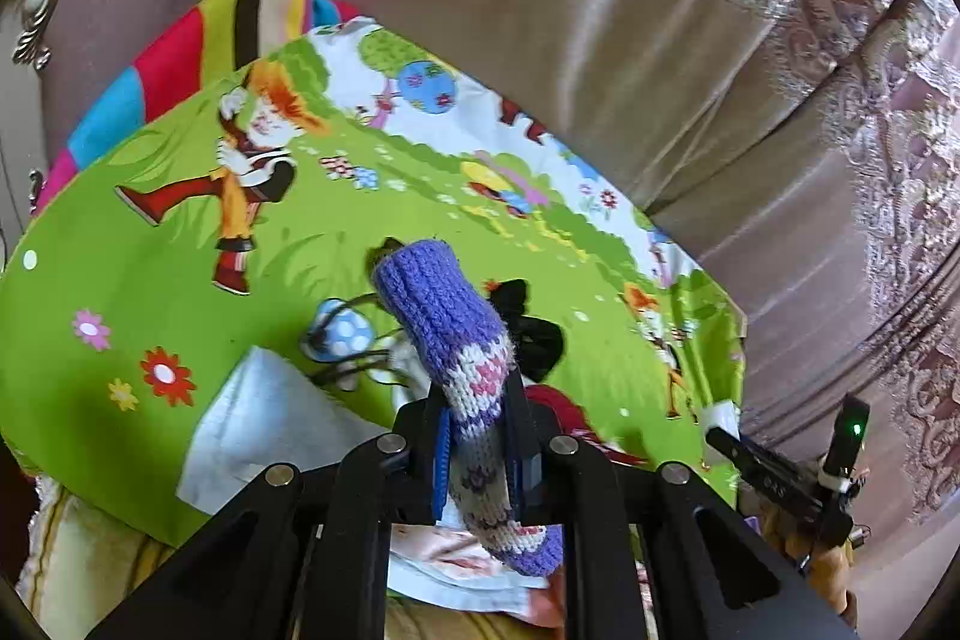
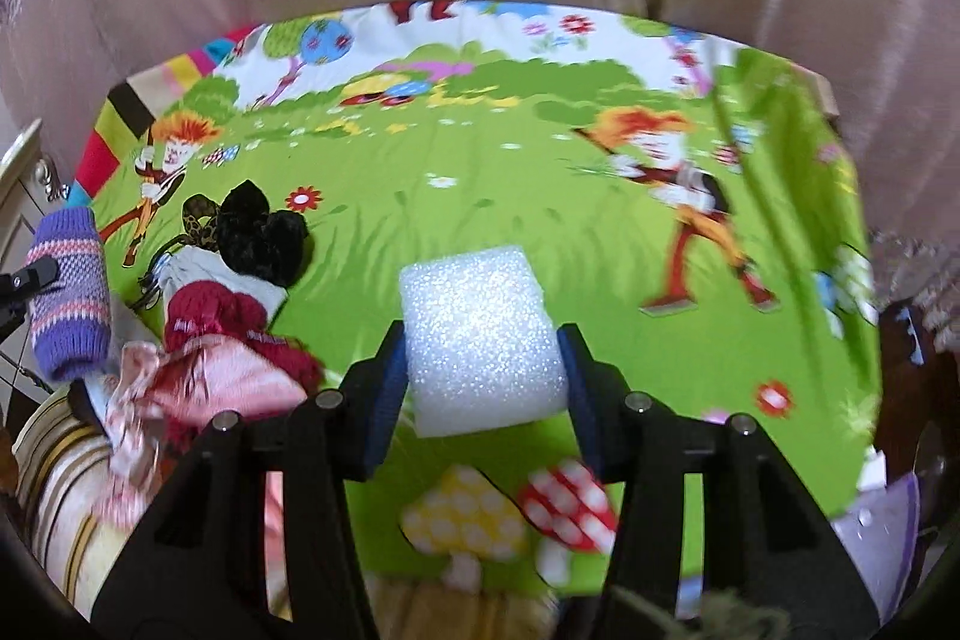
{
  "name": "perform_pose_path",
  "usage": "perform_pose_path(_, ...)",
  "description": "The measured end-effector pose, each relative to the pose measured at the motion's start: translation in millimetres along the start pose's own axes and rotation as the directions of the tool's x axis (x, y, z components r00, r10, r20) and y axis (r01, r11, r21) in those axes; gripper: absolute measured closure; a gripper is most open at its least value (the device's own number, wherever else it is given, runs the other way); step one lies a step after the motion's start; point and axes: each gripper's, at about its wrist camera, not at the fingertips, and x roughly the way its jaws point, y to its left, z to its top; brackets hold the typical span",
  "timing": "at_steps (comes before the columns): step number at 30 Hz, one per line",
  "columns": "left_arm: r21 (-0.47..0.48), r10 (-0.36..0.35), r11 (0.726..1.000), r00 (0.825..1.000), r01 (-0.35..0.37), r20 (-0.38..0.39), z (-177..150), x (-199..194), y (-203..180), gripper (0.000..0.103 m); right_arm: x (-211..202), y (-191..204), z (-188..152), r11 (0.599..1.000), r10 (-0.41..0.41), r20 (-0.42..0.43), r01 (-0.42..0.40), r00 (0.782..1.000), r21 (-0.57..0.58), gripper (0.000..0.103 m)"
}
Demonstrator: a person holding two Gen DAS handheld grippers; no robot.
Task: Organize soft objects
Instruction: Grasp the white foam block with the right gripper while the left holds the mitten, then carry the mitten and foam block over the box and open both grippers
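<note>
My left gripper (image 1: 477, 439) is shut on a purple knitted sock (image 1: 447, 325) with white and pink bands, held above the green cartoon cloth (image 1: 150, 292). The sock also shows at the left edge of the right wrist view (image 2: 69, 292). My right gripper (image 2: 483, 376) is shut on a white foam block (image 2: 480, 340) above the same cloth (image 2: 480, 184). A pile of soft things lies at the left: a black velvet scrunchie (image 2: 258, 232), a dark red knitted piece (image 2: 213, 313) and pink cloth (image 2: 234, 379).
A folded white cloth (image 1: 264, 430) lies on the green cloth near the left gripper. Beige curtains (image 1: 570, 10) hang behind the surface. A striped cushion (image 2: 54, 508) sits at lower left. The right gripper's body (image 1: 798, 472) shows at the left view's right edge.
</note>
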Motion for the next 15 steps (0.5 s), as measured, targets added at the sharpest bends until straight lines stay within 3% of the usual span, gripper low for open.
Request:
perform_pose_path(7, 0.05, -0.082, 0.995, 0.996, 0.083, -0.02, -13.0, -3.0, -44.1, 0.088, -63.9, -58.4, -40.5, 0.991, -0.088, 0.025, 0.085, 0.996, 0.1, 0.05)
perform_pose_path(15, 0.121, -0.176, 0.975, 0.979, 0.188, -0.106, -42.4, 5.8, -106.1, 0.088, -103.8, -108.8, -90.0, 0.968, -0.158, 0.005, 0.154, 0.987, 0.196, 0.05)
